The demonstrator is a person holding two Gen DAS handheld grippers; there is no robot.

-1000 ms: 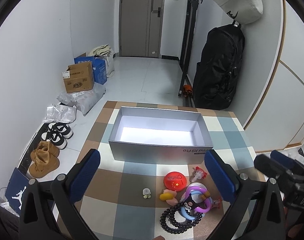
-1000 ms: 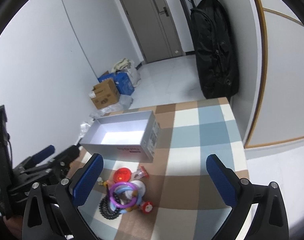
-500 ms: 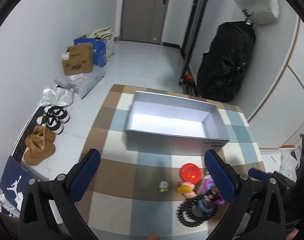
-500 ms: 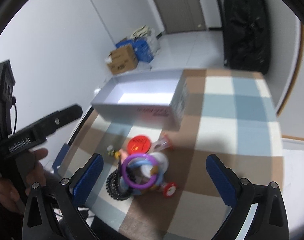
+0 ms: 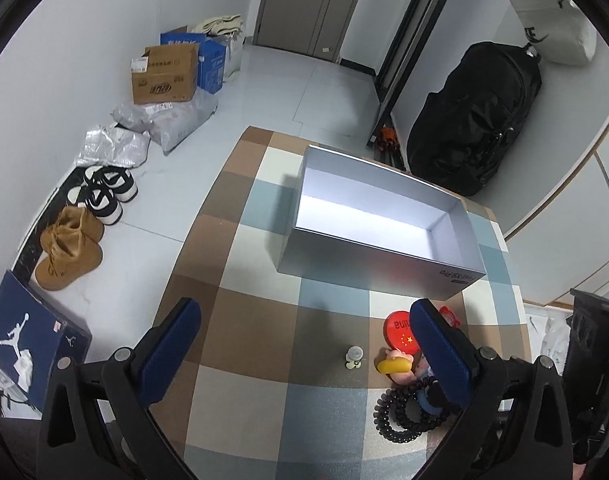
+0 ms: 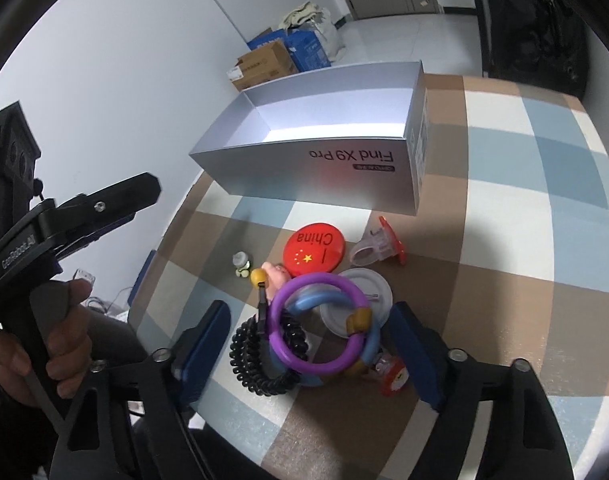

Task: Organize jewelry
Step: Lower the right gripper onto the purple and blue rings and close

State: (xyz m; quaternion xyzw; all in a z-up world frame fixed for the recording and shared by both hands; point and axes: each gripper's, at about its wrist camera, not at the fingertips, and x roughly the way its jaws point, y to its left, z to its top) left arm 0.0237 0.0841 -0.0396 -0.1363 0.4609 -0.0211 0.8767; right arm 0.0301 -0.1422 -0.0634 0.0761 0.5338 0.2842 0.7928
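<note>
A pile of jewelry lies on the checked cloth in front of an empty silver box. In the right wrist view, a purple ring sits on a blue ring, beside a black beaded bracelet. My right gripper hangs low over this pile. Its jaws are closing with the rings and bracelet between them, and the pads stand just clear. My left gripper stays open over bare cloth to the left of the pile, holding nothing. The bracelet peeks out behind its right finger.
A red China badge, a white badge, a clear clip, a small green charm and a yellow-pink figure lie around the rings. Shoes, cartons and a black bag stand on the floor.
My right gripper has sunk toward the pile, tilted down, and its jaws have narrowed around the rings. My left gripper has tipped downward and drifted left of the pile.
</note>
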